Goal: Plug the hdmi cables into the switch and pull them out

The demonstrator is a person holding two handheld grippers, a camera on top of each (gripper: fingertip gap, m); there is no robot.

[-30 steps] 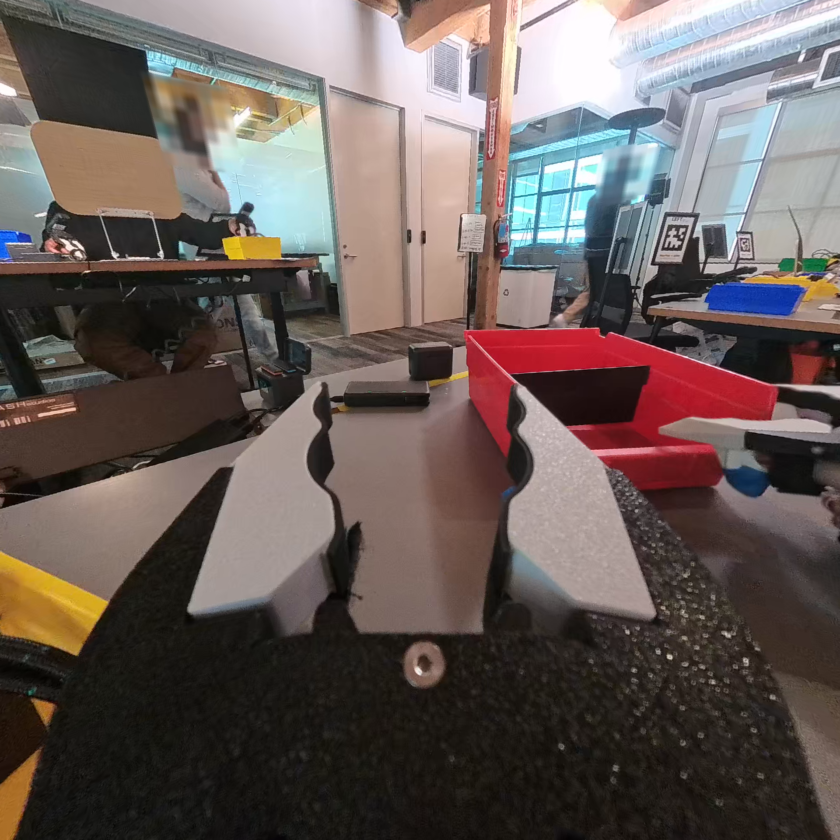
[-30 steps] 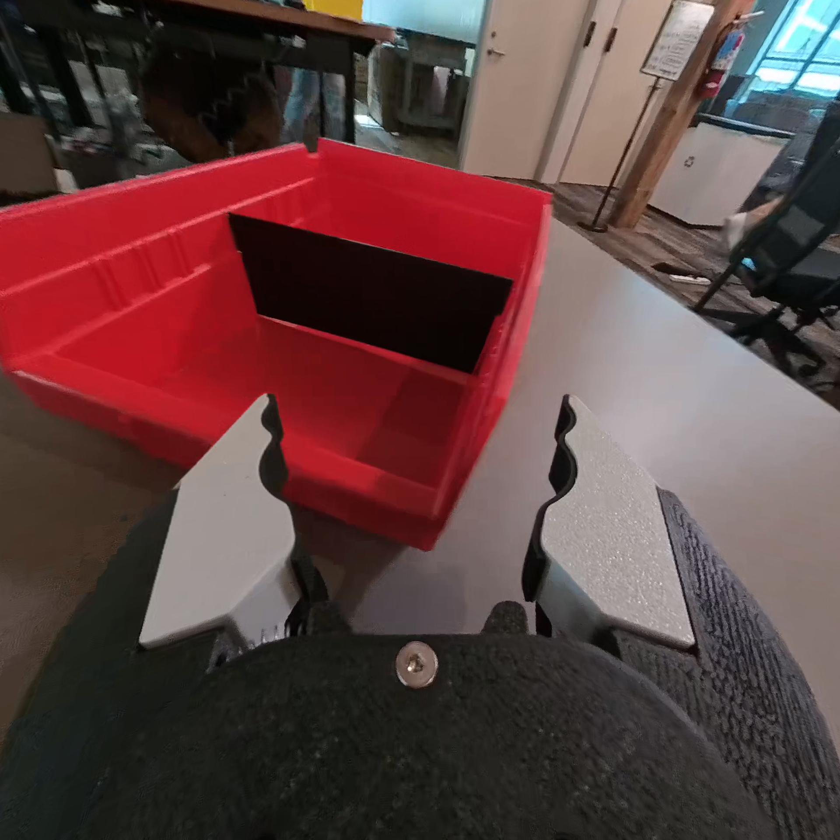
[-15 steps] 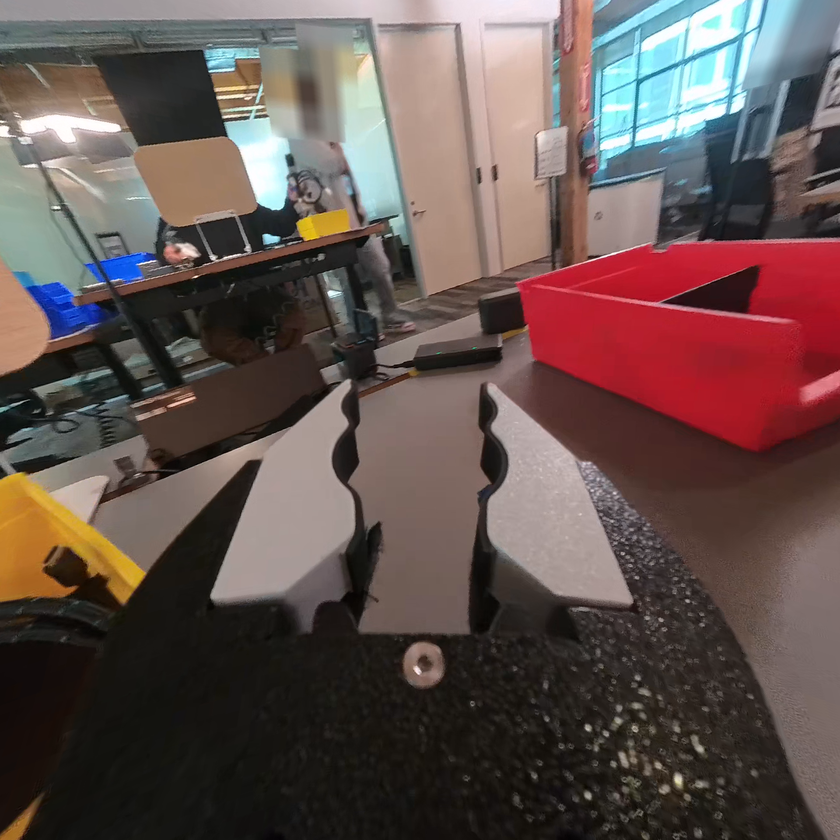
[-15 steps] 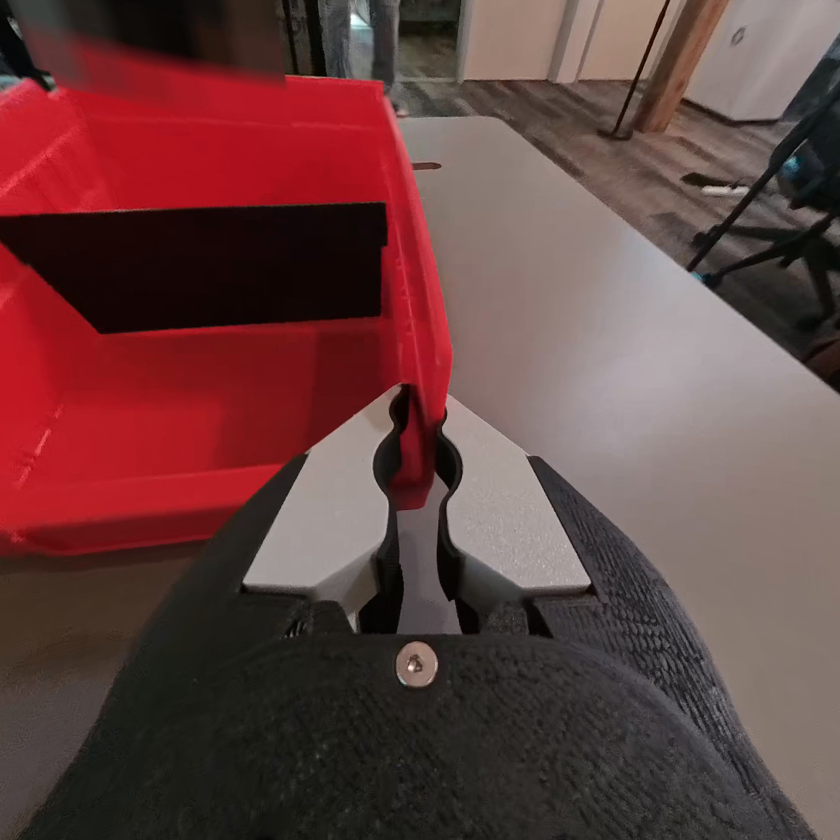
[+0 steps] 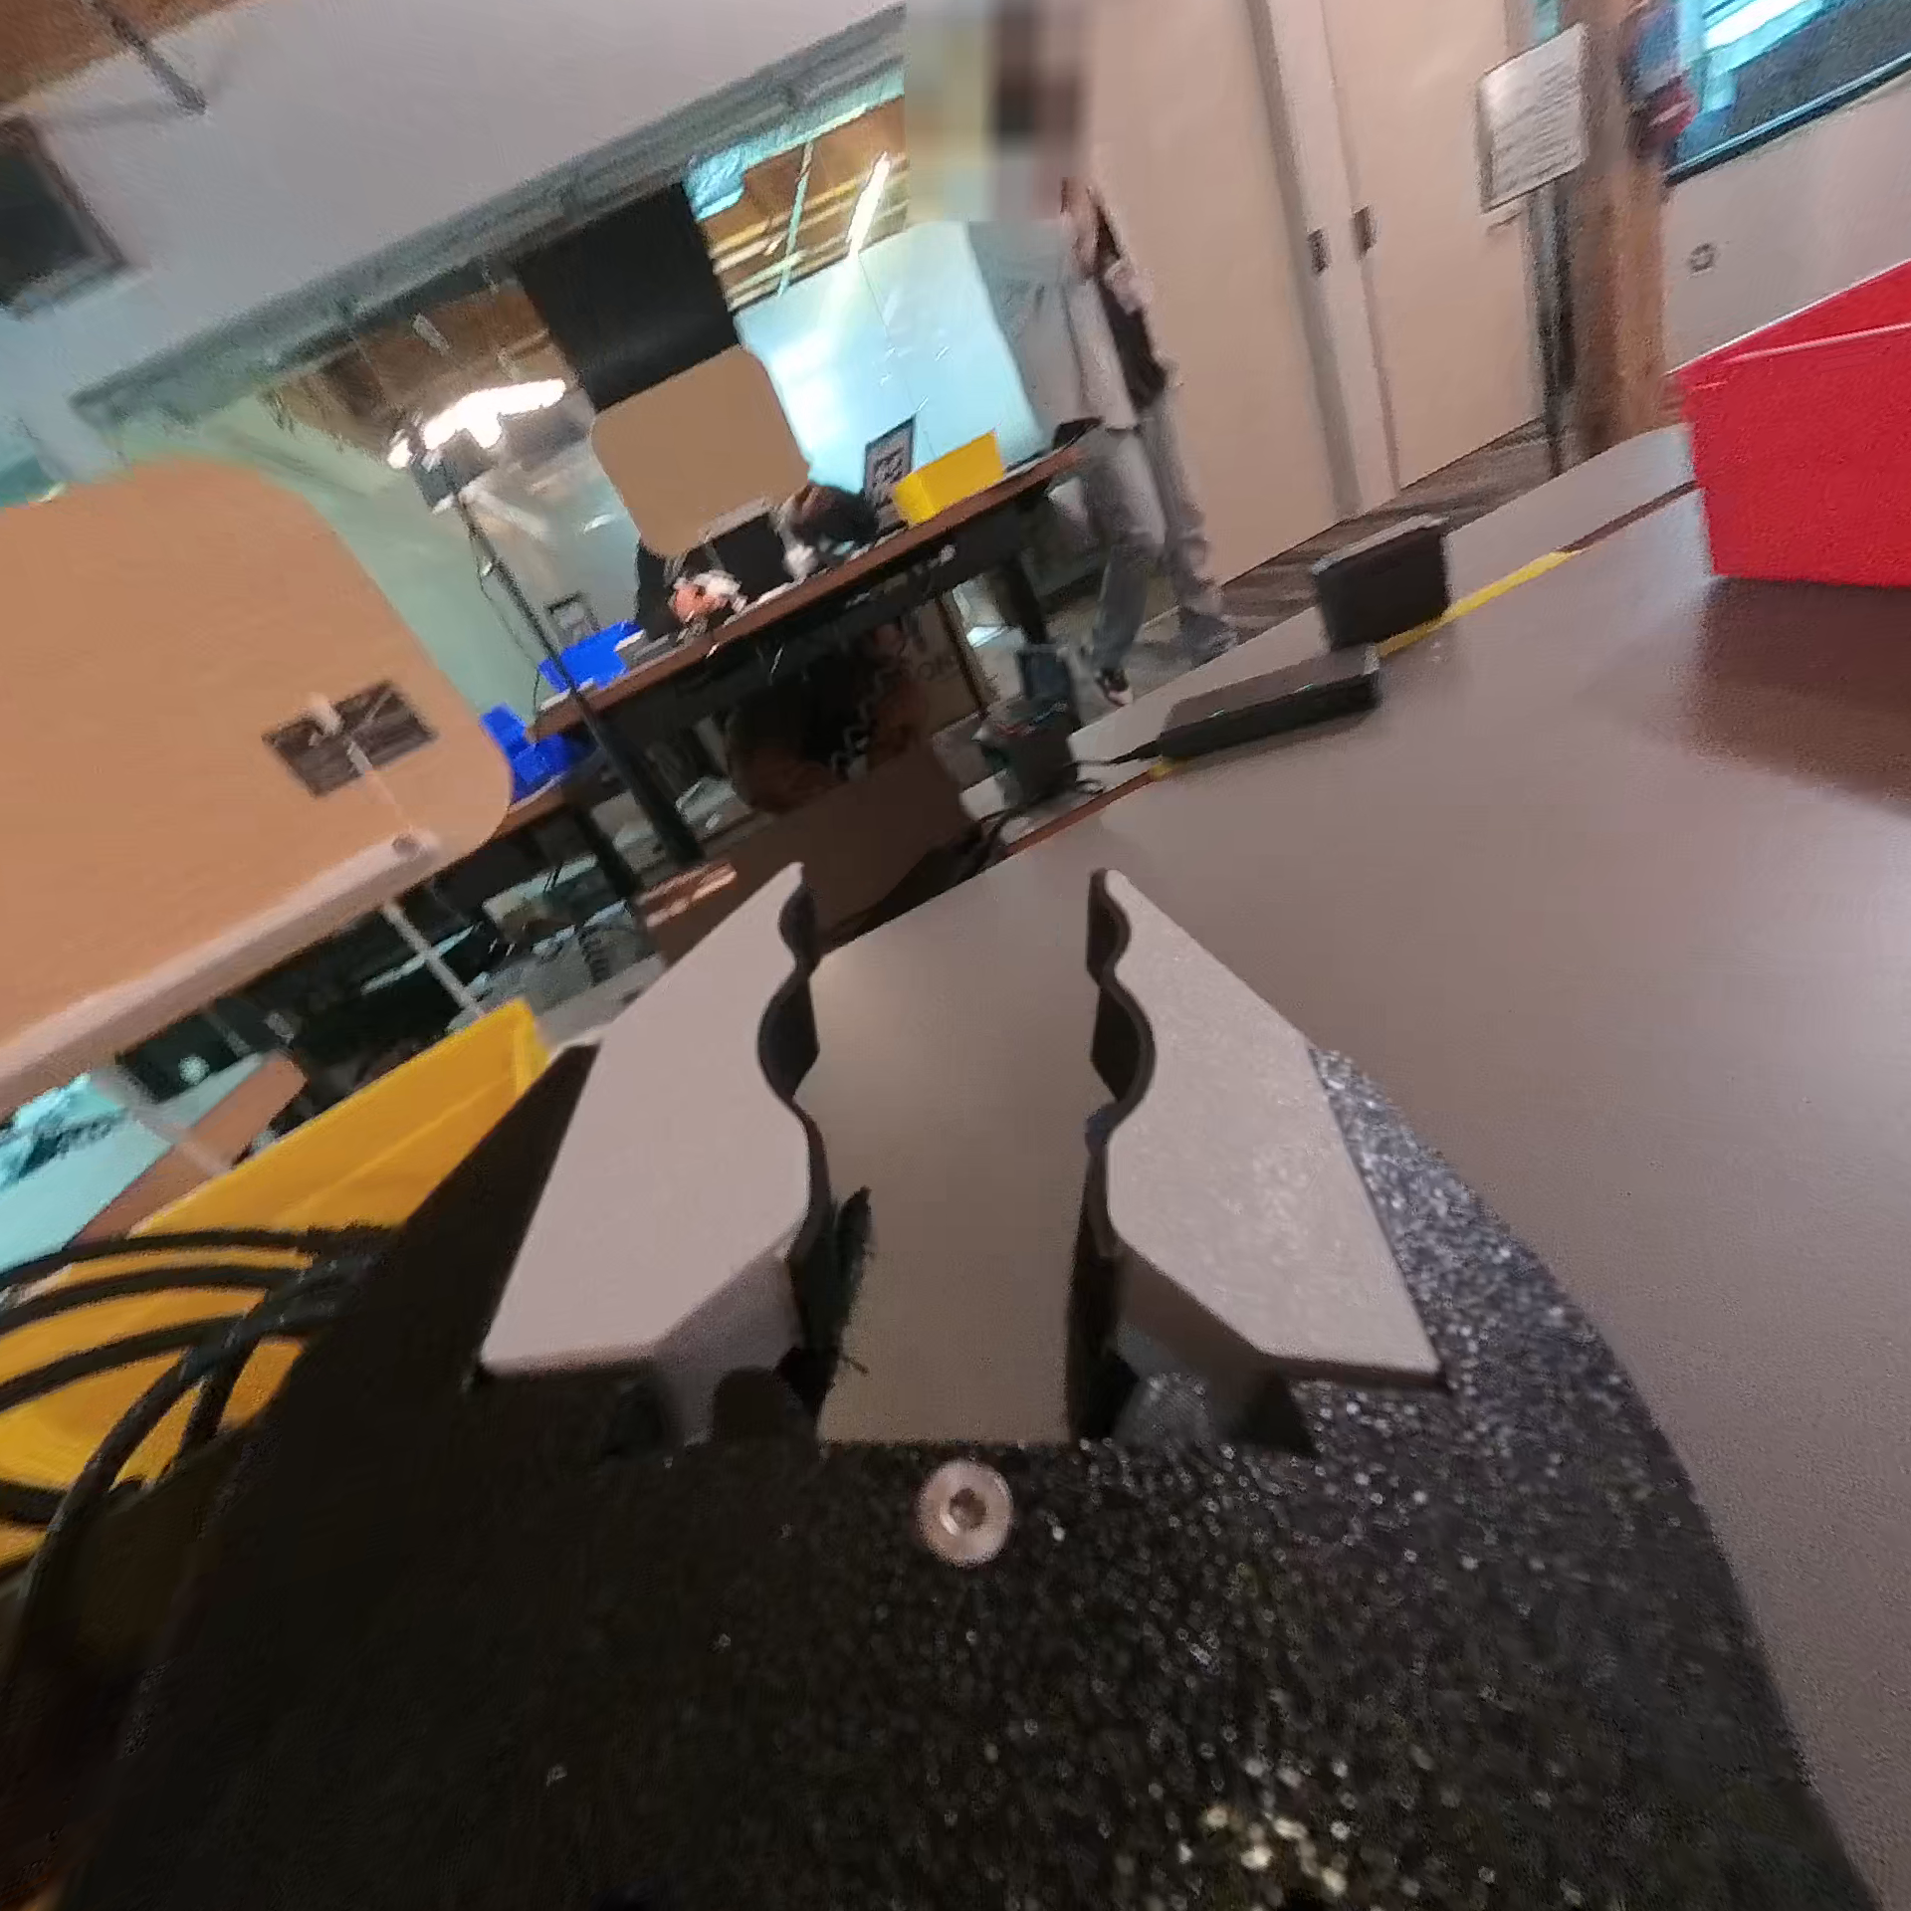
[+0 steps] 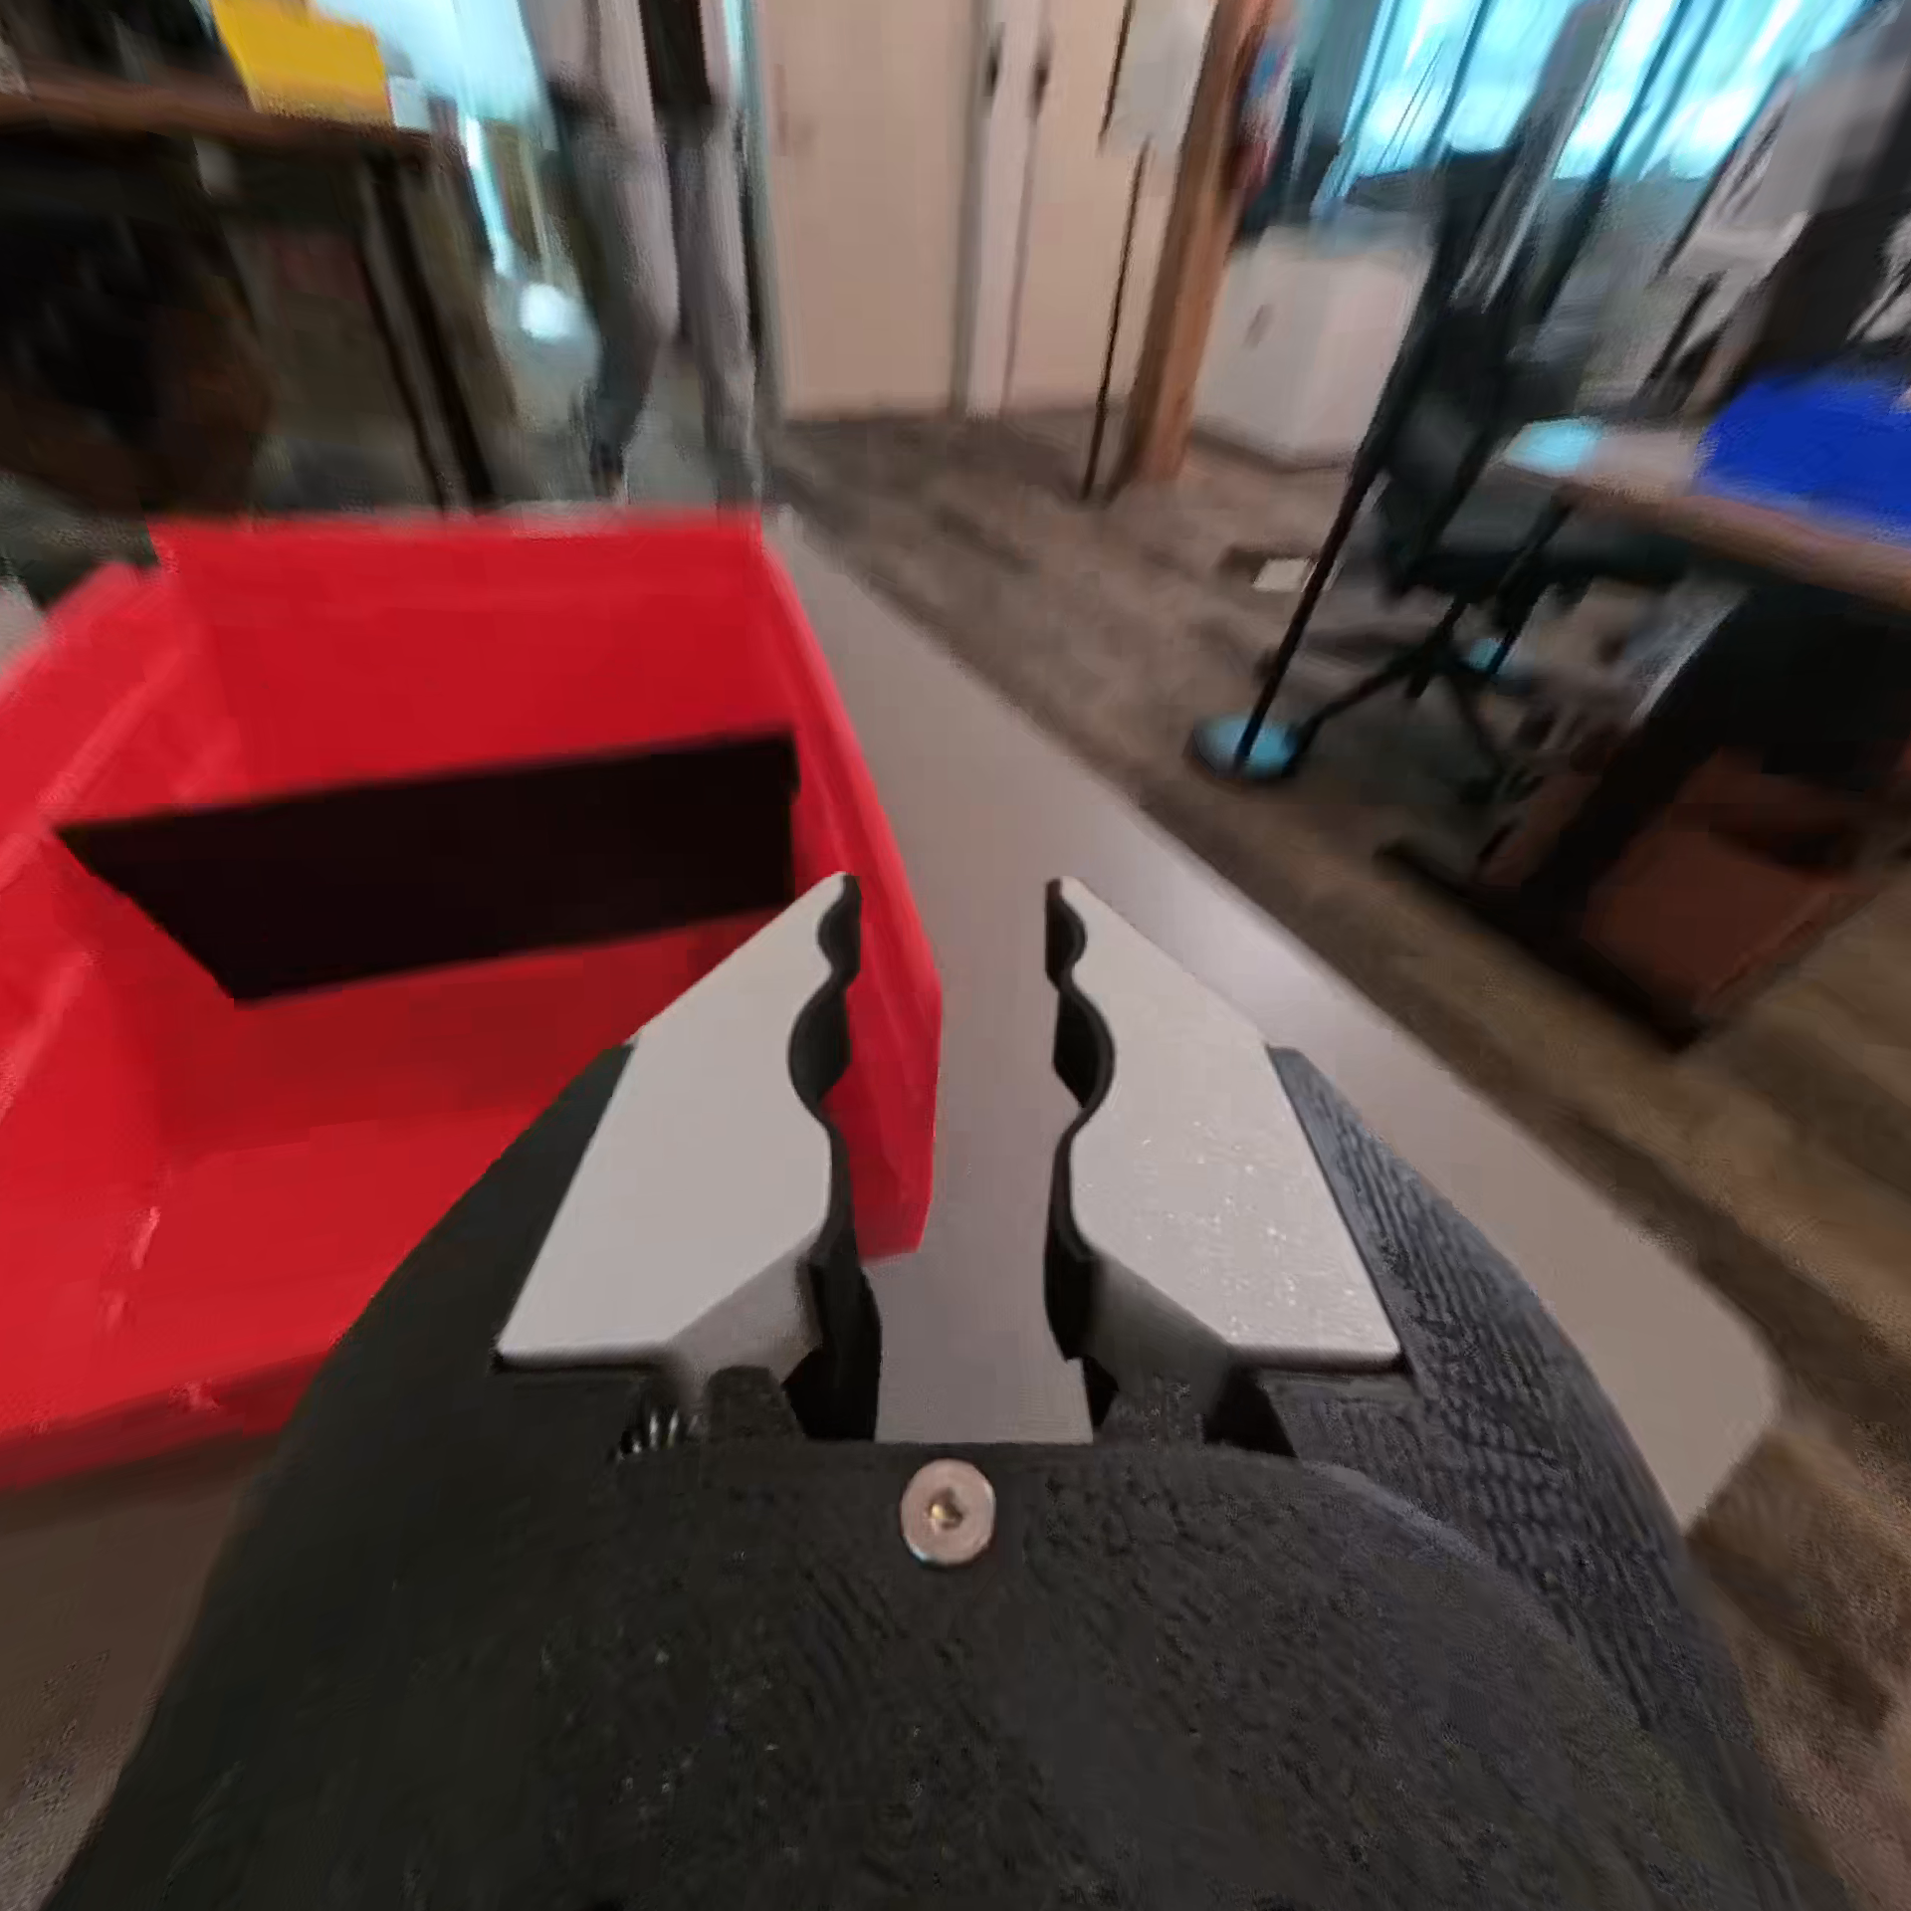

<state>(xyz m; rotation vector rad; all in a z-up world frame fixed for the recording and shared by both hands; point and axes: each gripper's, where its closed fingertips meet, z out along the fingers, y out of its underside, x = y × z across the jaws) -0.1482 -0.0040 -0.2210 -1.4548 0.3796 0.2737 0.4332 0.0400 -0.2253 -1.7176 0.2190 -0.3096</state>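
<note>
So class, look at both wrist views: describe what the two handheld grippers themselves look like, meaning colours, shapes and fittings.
Both match. The left gripper and the right gripper each have two pale grey, wedge-shaped fingers with wavy black inner pads, set in a rough, black body. A silver screw sits centred below the fingers. No cables, sleeves or hands show.

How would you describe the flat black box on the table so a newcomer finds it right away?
Start at the red bin on the grey table. Left of it sit two black items; the flat black box is the nearer one, low and slim with a cable at its left end, unlike the chunkier block behind.
</note>
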